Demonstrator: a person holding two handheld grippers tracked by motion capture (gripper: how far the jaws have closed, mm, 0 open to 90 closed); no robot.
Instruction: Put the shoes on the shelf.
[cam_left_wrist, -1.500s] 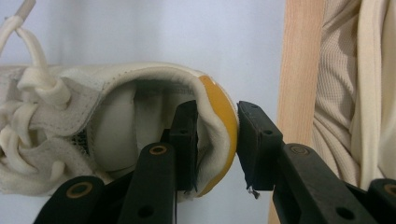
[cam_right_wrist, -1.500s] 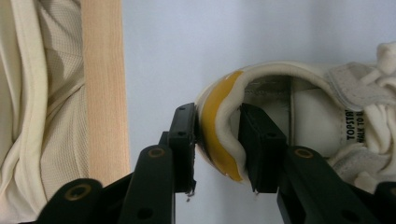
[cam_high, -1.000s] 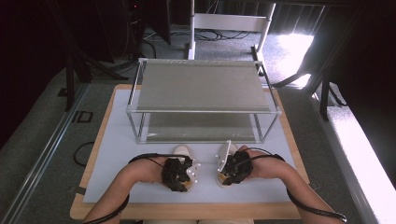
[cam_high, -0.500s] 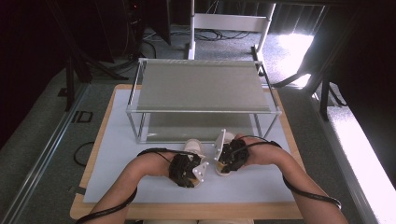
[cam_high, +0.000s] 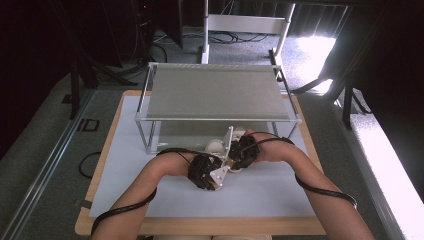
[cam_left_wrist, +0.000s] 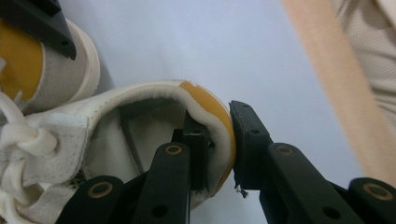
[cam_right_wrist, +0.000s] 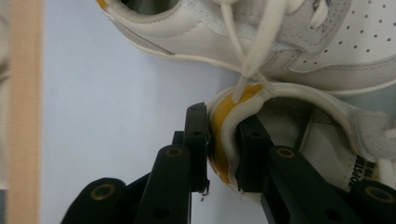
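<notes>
Two white sneakers with yellow heel tabs are being carried, one in each gripper. In the left gripper view, my left gripper (cam_left_wrist: 219, 125) is shut on the padded heel collar of one sneaker (cam_left_wrist: 140, 112), one jaw inside the shoe and one outside. My right gripper (cam_right_wrist: 223, 119) grips the heel of the other sneaker (cam_right_wrist: 299, 121) the same way. In the high view both hands are close together at the rack's front, left gripper (cam_high: 212, 167) just behind right gripper (cam_high: 241, 150). White toes (cam_high: 216, 146) poke out toward the lower shelf.
A metal-framed rack (cam_high: 215, 92) with a mesh top shelf stands at the back of the white mat (cam_high: 125, 165); its lower level opens toward me. The wooden table edge (cam_high: 200, 226) runs along the front. Cables trail over both forearms.
Both hands have moved away from the table's front edge toward the rack, carrying the sneakers with them. The right hand leads, and both grips are unchanged.
</notes>
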